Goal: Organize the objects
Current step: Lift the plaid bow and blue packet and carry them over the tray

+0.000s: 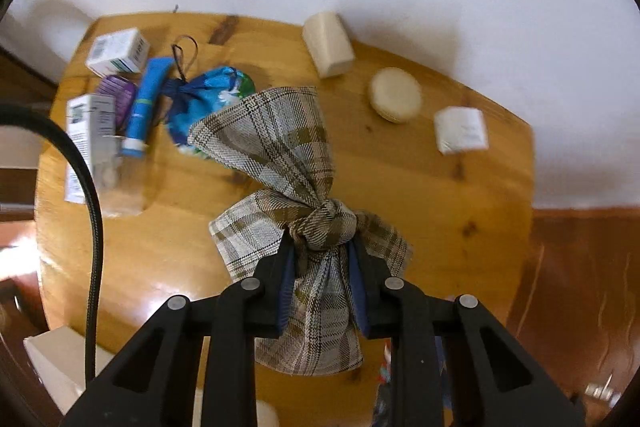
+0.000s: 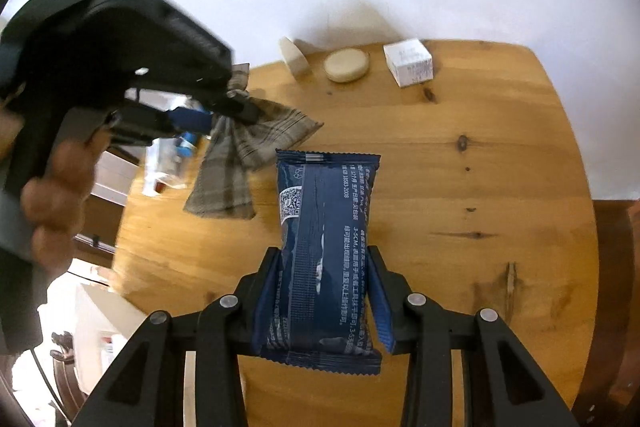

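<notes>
At the upper left of the left wrist view we see a cluster on the wooden tabletop (image 1: pixel 440 211): a white box (image 1: pixel 119 51), a purple item (image 1: pixel 118 95), a blue tube (image 1: pixel 145 106), a tall carton (image 1: pixel 93 147) and a blue floral pouch (image 1: pixel 208 105). At lower centre our left gripper (image 1: pixel 322 263) has its fingers closed narrowly on the plaid cloth (image 1: pixel 280 155), pinching it just below its knot, with one tail fanning upward beyond the fingertips and another hanging down between them. Toward the upper right lie a cream block (image 1: pixel 328 44), a round cream disc (image 1: pixel 395 94) and a small white box (image 1: pixel 461 129), well apart from the cloth.

In the right wrist view, a hand (image 2: pixel 56 195) grips the left gripper's handle at the left edge. At lower centre our right gripper (image 2: pixel 326 263) holds a dark blue packet (image 2: pixel 326 251) between its fingers, the packet standing lengthwise and reaching past the fingertips over the tabletop.
</notes>
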Demonstrator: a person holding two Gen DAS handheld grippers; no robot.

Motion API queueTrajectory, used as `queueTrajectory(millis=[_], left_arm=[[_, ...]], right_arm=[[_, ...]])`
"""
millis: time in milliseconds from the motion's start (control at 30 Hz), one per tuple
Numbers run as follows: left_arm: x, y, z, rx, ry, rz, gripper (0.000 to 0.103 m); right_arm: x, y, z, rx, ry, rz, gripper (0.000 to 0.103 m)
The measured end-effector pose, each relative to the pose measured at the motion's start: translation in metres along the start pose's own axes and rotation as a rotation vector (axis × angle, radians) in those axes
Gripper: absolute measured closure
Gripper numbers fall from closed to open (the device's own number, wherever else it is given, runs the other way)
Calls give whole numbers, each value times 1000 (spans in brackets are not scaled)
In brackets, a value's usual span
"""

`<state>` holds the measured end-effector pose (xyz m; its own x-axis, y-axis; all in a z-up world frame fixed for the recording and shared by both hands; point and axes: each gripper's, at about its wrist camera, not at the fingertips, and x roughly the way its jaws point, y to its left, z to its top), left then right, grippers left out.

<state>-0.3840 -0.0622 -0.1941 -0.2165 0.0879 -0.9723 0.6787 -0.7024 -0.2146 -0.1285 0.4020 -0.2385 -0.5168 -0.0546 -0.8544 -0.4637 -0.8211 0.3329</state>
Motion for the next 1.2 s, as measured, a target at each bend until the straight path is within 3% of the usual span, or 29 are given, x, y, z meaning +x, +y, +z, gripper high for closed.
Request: queueTrajectory(millis=[67,200,433,567,900,1200], left_arm=[[-23,14,-5,40,-16,-16,77],[-71,0,-24,130,-70,-43,77],[-158,8,-80,288,-158,-81,77],[-185,20,-106,339,-199,-97,77],[-221,67,-158,372,-238,-120,77],[-226,109,-187,354,-232,-112,77]], right_arm=[[-13,18,1,5,-20,3,62],[-34,36,5,26,-65,8,62],[-89,75,-17,24,-134,11,62],[-115,101,-30,8,-165,22,62],[-165,161,-70,-29,-173,52,62],[-168,192,-99,-35,-122,69,62]])
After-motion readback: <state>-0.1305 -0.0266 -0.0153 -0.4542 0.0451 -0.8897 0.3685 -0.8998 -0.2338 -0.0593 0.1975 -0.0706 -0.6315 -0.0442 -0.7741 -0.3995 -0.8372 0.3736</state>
